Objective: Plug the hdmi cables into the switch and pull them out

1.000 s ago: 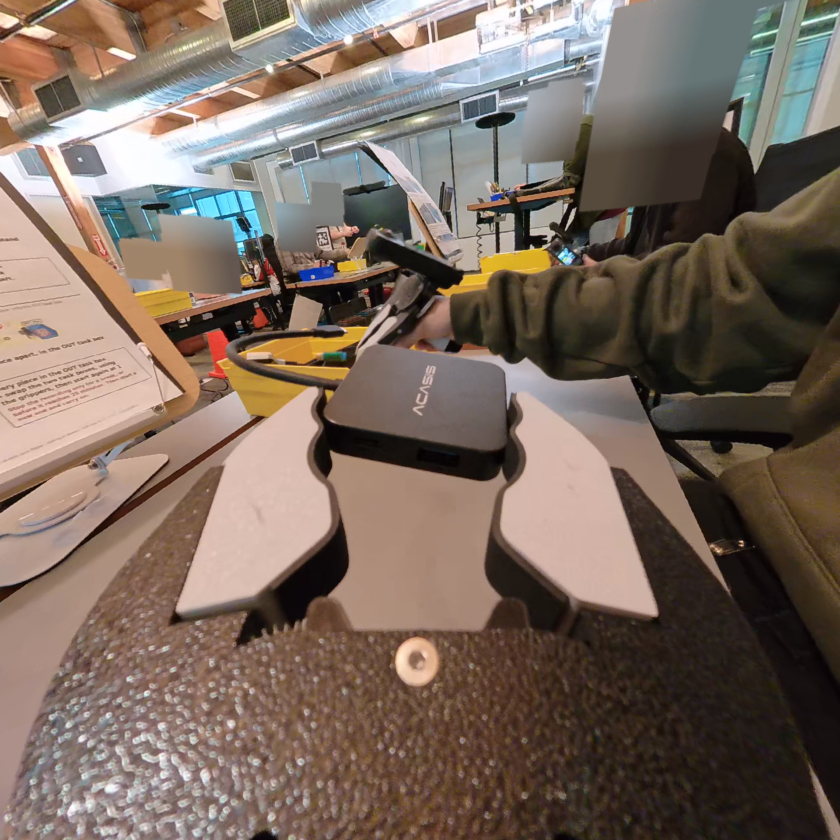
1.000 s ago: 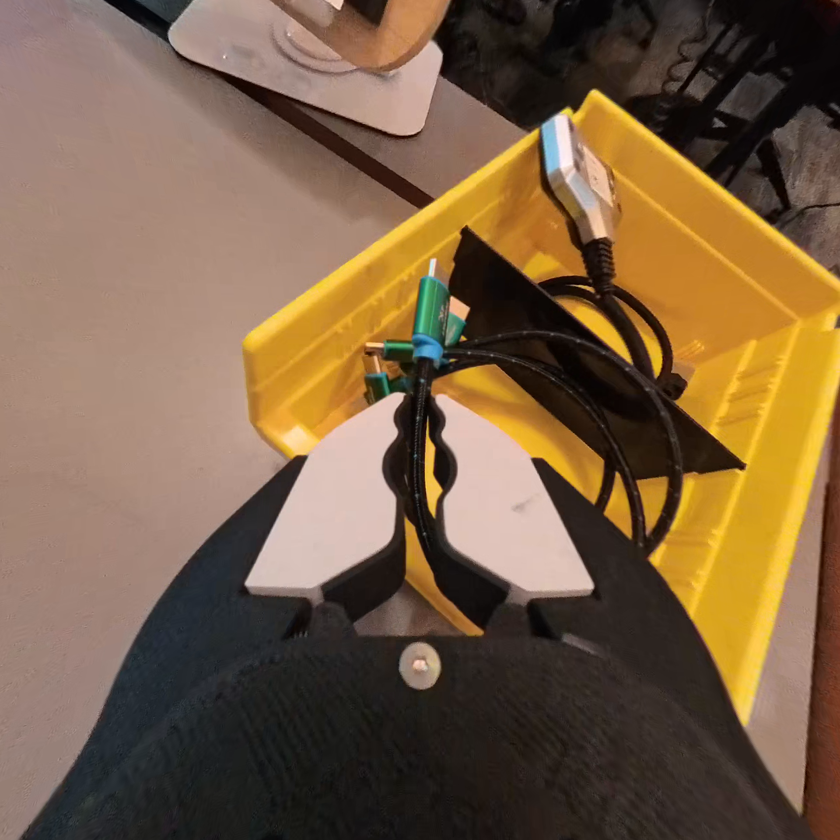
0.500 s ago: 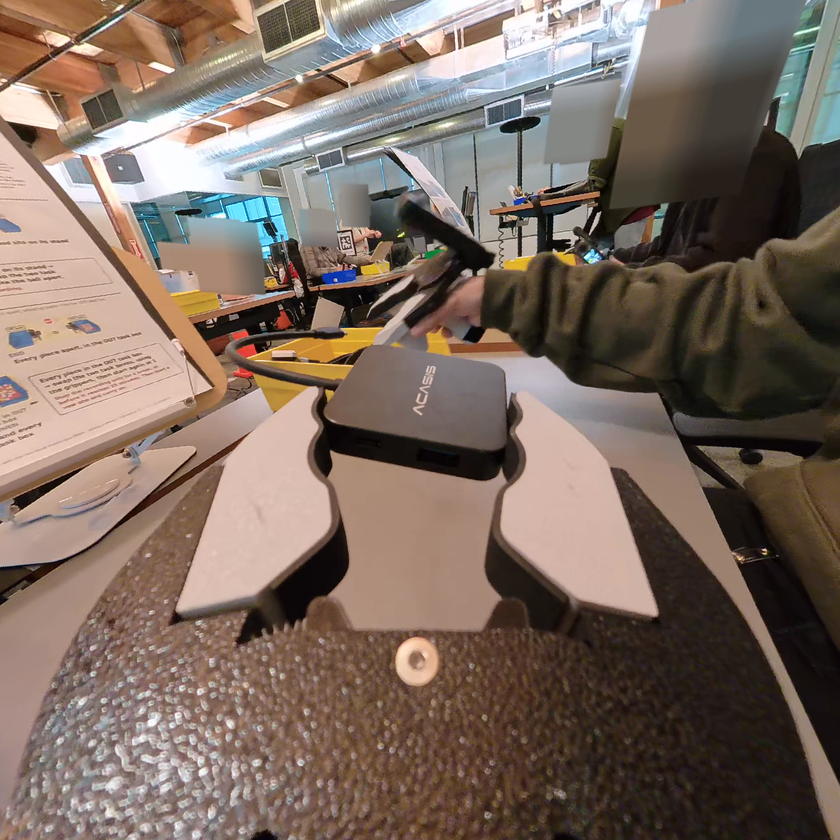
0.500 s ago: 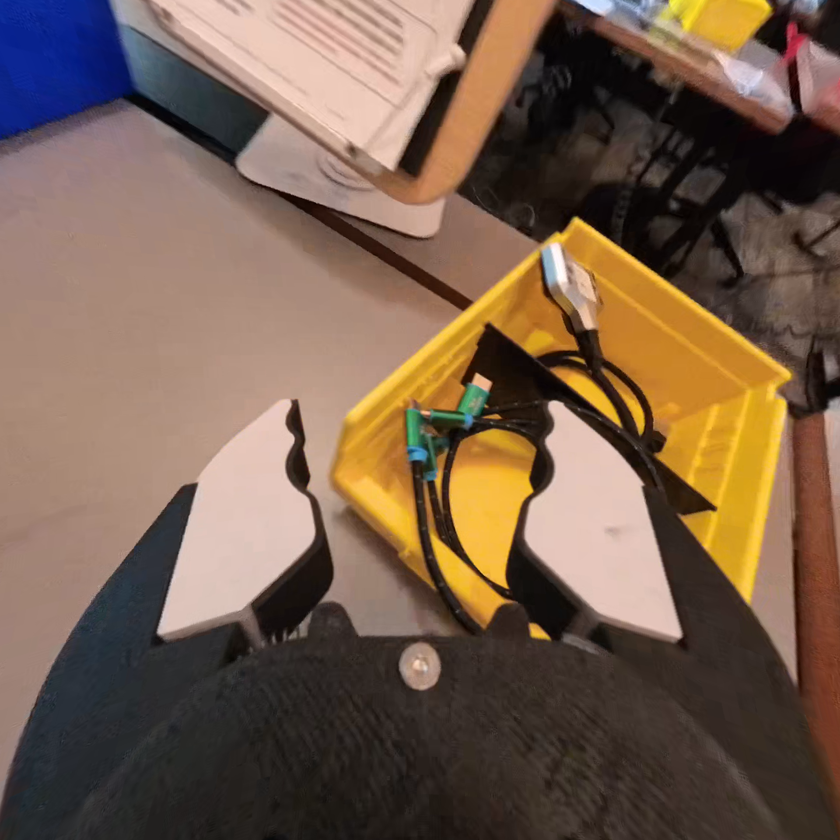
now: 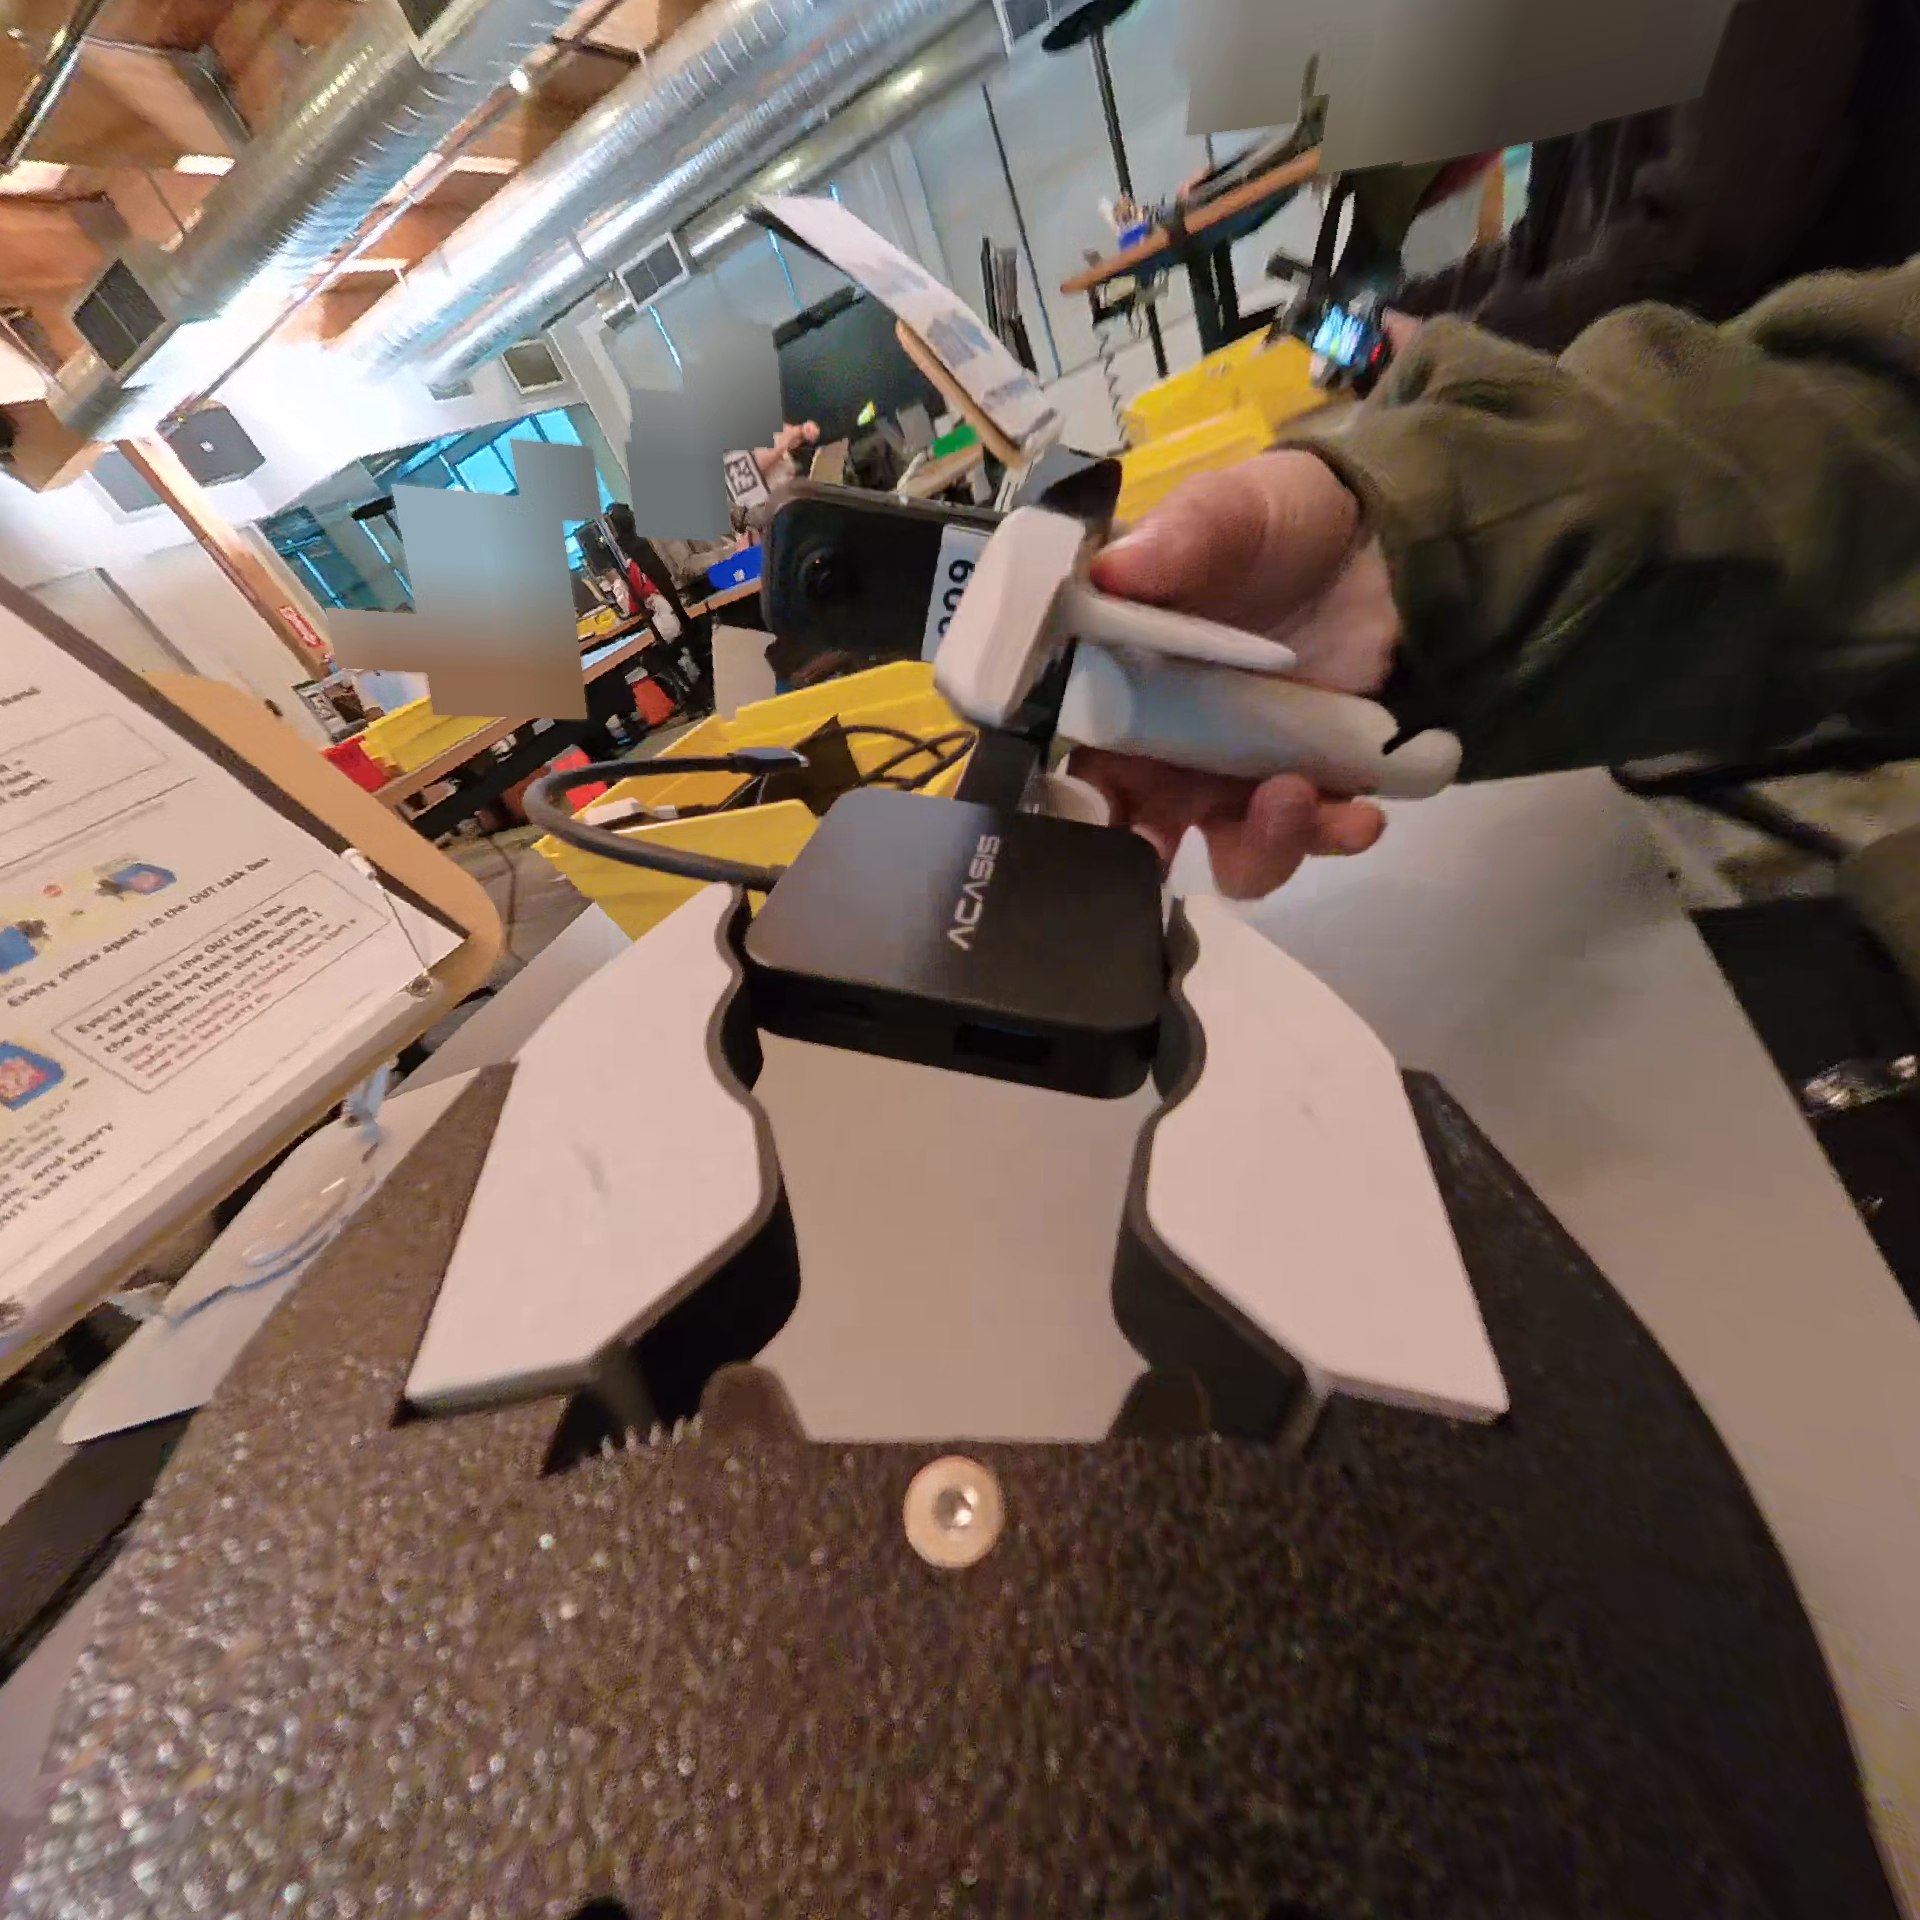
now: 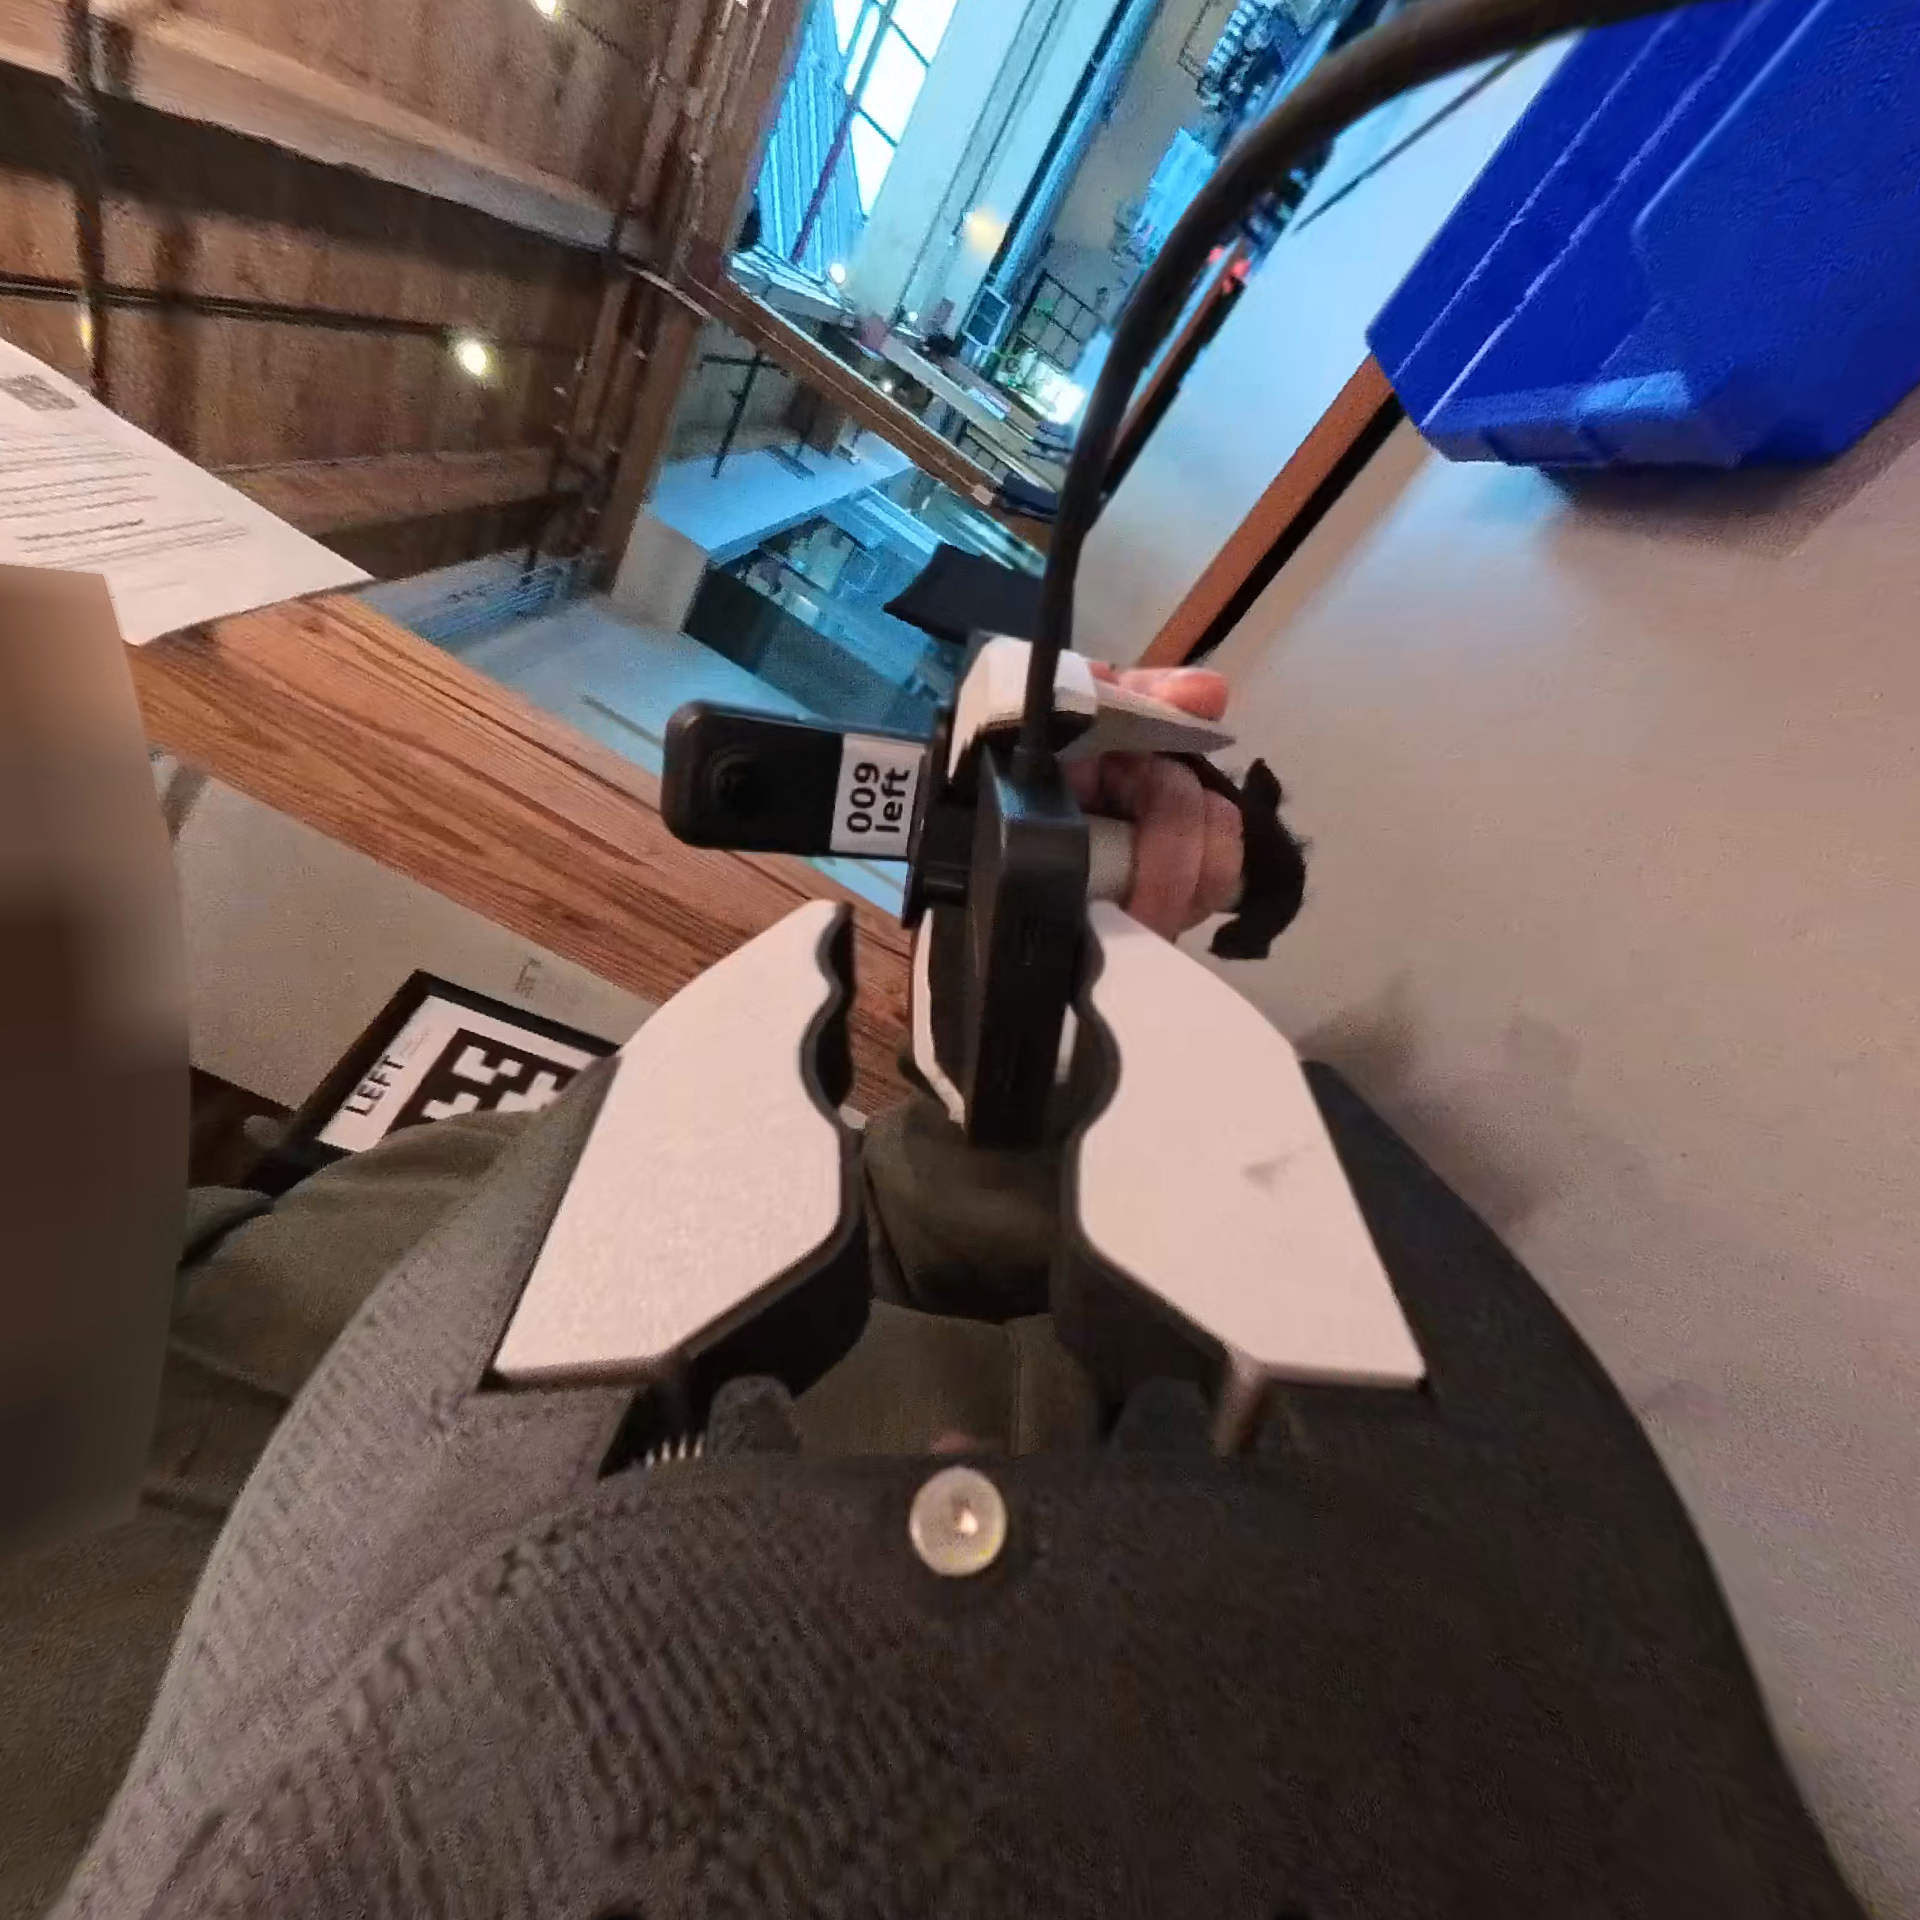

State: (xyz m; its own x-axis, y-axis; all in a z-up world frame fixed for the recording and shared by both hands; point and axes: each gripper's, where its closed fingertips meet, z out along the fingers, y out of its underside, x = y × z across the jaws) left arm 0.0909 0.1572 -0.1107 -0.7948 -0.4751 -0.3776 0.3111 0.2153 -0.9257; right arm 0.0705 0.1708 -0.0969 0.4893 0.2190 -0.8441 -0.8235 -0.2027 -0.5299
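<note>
My left gripper (image 5: 956, 914) is shut on the black switch (image 5: 966, 894) and holds it flat above the grey table (image 5: 1507, 987). The switch's own black cable (image 5: 613, 831) loops off to the left. In the right wrist view my right gripper (image 6: 966, 925) is open and empty, with the switch (image 6: 1023, 987) seen edge-on between its fingertips; I cannot tell whether they touch. In the left wrist view only its white handle (image 5: 1164, 686) and a hand show, just behind the switch. Black cables (image 5: 894, 748) lie in the yellow bin (image 5: 686, 842) behind.
An instruction board (image 5: 156, 935) on a stand leans at the left of the table. A blue bin (image 6: 1662, 260) sits on the table beyond the left gripper. A green sleeve (image 5: 1662, 499) reaches in from the right. More tables and yellow bins stand far behind.
My right gripper opened and let go of the green-plugged cable in the yellow bin, then swung round to face the switch. My left gripper kept its hold on the switch.
</note>
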